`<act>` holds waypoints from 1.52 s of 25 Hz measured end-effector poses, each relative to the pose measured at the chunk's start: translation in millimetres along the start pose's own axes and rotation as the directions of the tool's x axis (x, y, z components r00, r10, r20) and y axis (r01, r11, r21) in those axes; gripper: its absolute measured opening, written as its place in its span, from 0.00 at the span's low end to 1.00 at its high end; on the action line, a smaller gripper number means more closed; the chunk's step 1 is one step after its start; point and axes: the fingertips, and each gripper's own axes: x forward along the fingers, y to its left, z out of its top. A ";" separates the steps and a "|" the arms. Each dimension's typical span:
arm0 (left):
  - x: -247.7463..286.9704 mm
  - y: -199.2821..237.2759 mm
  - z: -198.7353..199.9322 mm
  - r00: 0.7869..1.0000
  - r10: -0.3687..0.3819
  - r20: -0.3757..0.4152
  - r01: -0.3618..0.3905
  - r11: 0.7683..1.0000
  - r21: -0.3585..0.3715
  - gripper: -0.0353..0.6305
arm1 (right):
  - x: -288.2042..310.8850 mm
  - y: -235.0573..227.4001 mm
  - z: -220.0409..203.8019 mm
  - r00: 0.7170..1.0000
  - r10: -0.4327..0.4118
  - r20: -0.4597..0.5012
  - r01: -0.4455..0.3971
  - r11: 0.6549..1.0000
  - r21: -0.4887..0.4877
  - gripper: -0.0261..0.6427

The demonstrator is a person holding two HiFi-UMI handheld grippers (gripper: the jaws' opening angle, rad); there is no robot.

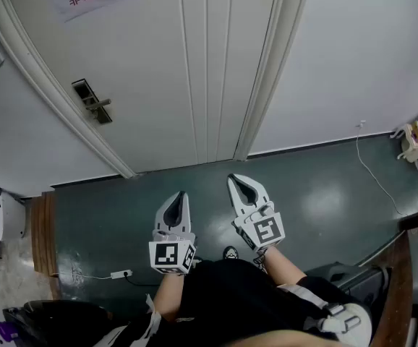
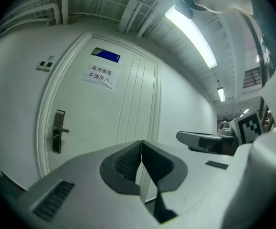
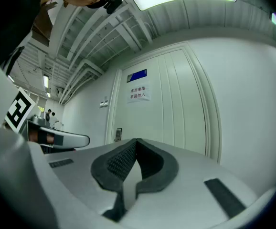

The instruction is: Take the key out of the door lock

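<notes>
The floor is glossy dark green; a white power strip lies on it at the left, its cord trailing leftward; a thin white cable snakes across it at the right.

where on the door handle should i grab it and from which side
Probably the lever near its free end, which points toward the middle of the door. It sticks out level from the tall lock plate, so come straight at the door with one jaw above it and one below. The left tongs and right tongs are both shut and need opening first.
</notes>
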 end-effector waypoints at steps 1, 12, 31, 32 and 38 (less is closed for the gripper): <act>-2.7 1.0 -1.4 1.000 0.003 -0.005 -0.003 1.000 -0.005 0.09 | -0.3 2.5 -0.6 1.000 0.002 -0.003 -0.002 1.000 0.000 0.05; -29.5 26.6 -25.7 0.997 0.018 -0.072 -0.020 1.000 -0.023 0.09 | 7.8 38.6 -34.7 0.992 0.050 -0.114 -0.052 0.999 -0.014 0.08; -82.0 127.3 -41.3 0.989 0.111 -0.102 -0.118 0.991 -0.062 0.09 | 67.6 114.1 -61.5 0.977 0.159 -0.140 -0.139 0.980 0.143 0.37; -81.9 131.2 -44.2 0.987 0.116 -0.109 -0.123 0.990 -0.066 0.09 | 72.3 117.7 -64.4 0.975 0.169 -0.142 -0.147 0.978 0.148 0.37; -63.6 151.7 -47.1 0.985 0.123 -0.123 -0.131 0.990 -0.060 0.09 | 103.5 123.6 -72.1 0.970 0.202 -0.133 -0.179 0.969 0.168 0.37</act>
